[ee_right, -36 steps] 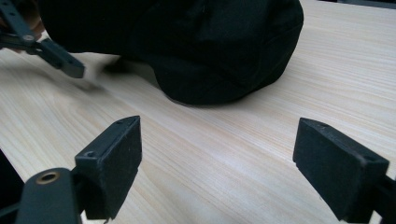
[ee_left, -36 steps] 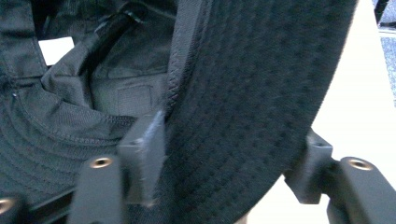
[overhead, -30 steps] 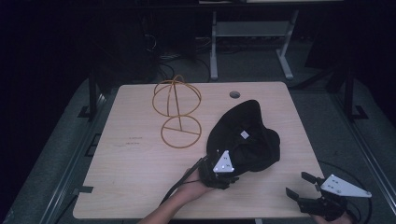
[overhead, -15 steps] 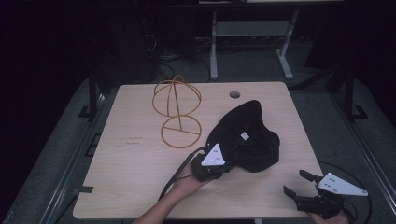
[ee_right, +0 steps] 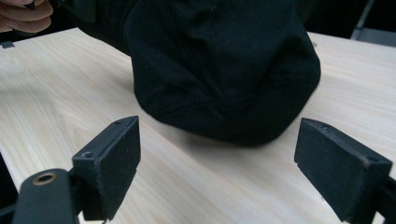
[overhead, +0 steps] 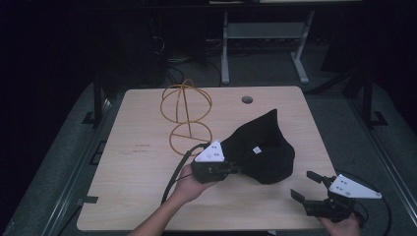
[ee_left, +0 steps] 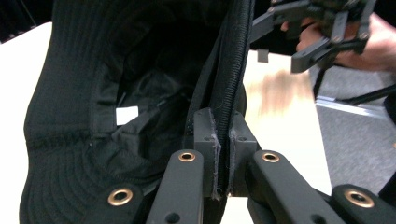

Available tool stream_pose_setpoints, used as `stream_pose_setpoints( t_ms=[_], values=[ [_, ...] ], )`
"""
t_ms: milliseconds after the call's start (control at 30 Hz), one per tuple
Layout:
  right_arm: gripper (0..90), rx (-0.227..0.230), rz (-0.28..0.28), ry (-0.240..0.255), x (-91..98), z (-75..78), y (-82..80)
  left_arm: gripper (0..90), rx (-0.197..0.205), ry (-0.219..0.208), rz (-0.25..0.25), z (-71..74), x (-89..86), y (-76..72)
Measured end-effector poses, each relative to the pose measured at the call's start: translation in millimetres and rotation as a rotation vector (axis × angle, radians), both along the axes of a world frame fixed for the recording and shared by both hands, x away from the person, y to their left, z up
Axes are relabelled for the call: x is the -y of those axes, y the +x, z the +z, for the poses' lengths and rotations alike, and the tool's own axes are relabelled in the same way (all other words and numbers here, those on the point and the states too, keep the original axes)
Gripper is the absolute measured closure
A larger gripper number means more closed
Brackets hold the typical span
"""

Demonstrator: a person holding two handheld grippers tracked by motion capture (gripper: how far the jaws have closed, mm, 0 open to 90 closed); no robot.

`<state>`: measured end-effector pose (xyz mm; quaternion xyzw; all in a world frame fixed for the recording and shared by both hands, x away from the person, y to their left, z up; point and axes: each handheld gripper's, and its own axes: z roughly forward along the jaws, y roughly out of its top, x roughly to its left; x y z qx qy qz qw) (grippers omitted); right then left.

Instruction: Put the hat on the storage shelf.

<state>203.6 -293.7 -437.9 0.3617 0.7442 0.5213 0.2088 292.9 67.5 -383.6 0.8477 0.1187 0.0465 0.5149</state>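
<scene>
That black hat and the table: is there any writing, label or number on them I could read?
Nothing can be read.
White tag inside the hat: a tag with no readable print.
White tag on the hat, high view: tag too small to read.
Faint dark print on the table: marks too small and blurred to read.

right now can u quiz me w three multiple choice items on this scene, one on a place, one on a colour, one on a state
1. Where does the wire stand sit relative to the hat in the high view?
A. to its left
B. to its right
C. on top of it

2. What colour is the hat?
A. red
B. black
C. white

3. How is the left gripper?
A. open above the table
B. shut on nothing
C. shut on the hat's brim

Key: 1 A, the stand is left of the hat; 2 B, dark fabric throughout; 3 C, the pads pinch the brim edge, while the right gripper stands open.
</scene>
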Motion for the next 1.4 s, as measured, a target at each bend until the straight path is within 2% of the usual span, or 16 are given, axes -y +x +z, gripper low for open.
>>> stream_pose_setpoints(
  t_ms=[167, 300, 533, 567, 600, 633, 700, 733, 767, 800, 833, 900, 1033, 1233, 1267, 1400],
  values=[
    [14.3, 0.041, -0.001, -0.001, -7.1, 3.5, 9.6, 85.4, -0.026, -0.031, -0.015, 4.9, -2.7, 2.0],
    [14.8, 0.061, -0.012, 0.012, -11.2, 4.8, 17.6, 85.4, -0.028, -0.038, -0.024, 8.1, -1.9, 2.6],
    [21.2, 0.062, 0.006, 0.023, -13.9, 1.4, 29.0, 85.5, -0.031, -0.055, -0.038, 11.5, 0.5, 2.3],
    [26.9, 0.051, 0.017, 0.025, -15.2, -1.4, 32.1, 85.5, -0.030, -0.056, -0.044, 12.5, 1.6, 1.8],
    [26.9, 0.051, 0.017, 0.025, -15.2, -1.4, 32.1, 85.5, -0.030, -0.056, -0.044, 12.5, 1.6, 1.8],
    [36.0, 0.050, 0.028, 0.022, -16.5, -3.9, 33.9, 85.5, -0.028, -0.054, -0.047, 12.9, 1.9, 1.9],
    [47.2, 0.057, 0.040, 0.023, -16.2, -5.5, 35.5, 85.5, -0.027, -0.054, -0.048, 12.2, 3.5, 1.3],
    [47.2, 0.057, 0.040, 0.023, -16.2, -5.5, 35.5, 85.5, -0.027, -0.054, -0.048, 12.2, 3.5, 1.3],
    [58.5, 0.057, 0.047, 0.027, -16.0, -6.0, 36.6, 85.5, -0.030, -0.056, -0.051, 11.8, 3.8, 1.1],
    [58.5, 0.057, 0.047, 0.027, -16.0, -6.0, 36.6, 85.5, -0.030, -0.056, -0.051, 11.8, 3.8, 1.1],
    [69.4, 0.066, 0.057, 0.032, -16.4, -6.2, 37.6, 85.4, -0.025, -0.053, -0.053, 12.0, 3.8, 0.9],
    [76.5, 0.072, 0.065, 0.026, -18.8, -6.0, 37.4, 85.4, -0.022, -0.048, -0.052, 12.3, 3.6, 0.7],
    [81.3, 0.084, 0.077, 0.028, -20.4, -5.1, 35.5, 85.3, -0.005, -0.033, -0.044, 12.4, 0.2, -0.3],
    [82.6, 0.096, 0.087, 0.025, -21.3, 0.1, 31.5, 84.4, 0.026, -0.018, -0.025, 15.4, -2.6, -3.2],
    [82.8, 0.105, 0.091, 0.029, -21.0, 3.0, 30.7, 81.9, 0.043, -0.004, -0.012, 16.6, -3.9, -4.3],
    [83.1, 0.116, 0.092, 0.035, -20.3, 8.1, 29.1, 76.0, 0.060, 0.018, 0.008, 18.6, -6.7, -5.7]
  ],
)
